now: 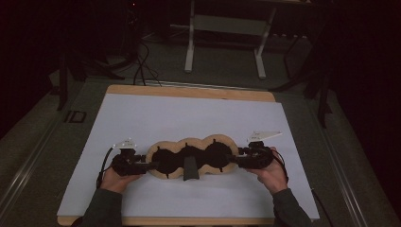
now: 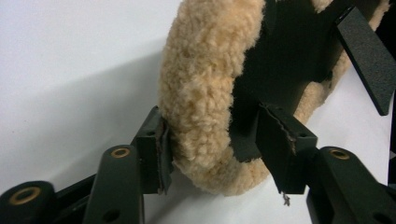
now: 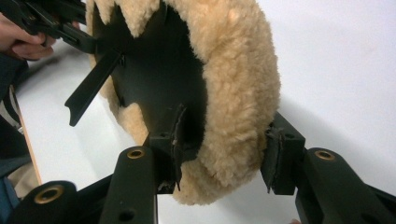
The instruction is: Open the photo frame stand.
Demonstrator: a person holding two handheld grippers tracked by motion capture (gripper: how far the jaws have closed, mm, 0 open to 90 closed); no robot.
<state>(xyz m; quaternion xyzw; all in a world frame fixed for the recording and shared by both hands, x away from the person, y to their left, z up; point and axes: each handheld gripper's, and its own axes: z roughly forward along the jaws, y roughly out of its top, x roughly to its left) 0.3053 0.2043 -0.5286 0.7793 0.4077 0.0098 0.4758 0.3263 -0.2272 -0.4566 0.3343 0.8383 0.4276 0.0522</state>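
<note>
High view: the left gripper (image 1: pixel 152 165) and right gripper (image 1: pixel 231 159) face each other across the white table (image 1: pixel 189 118), each at one end of the long tan fleece pad with three black lobes (image 1: pixel 191 158). Its long axis runs between them. Right's pads clamp the fleecy rim; left's straddle its end, one pad touching, not yet clamped.
</note>
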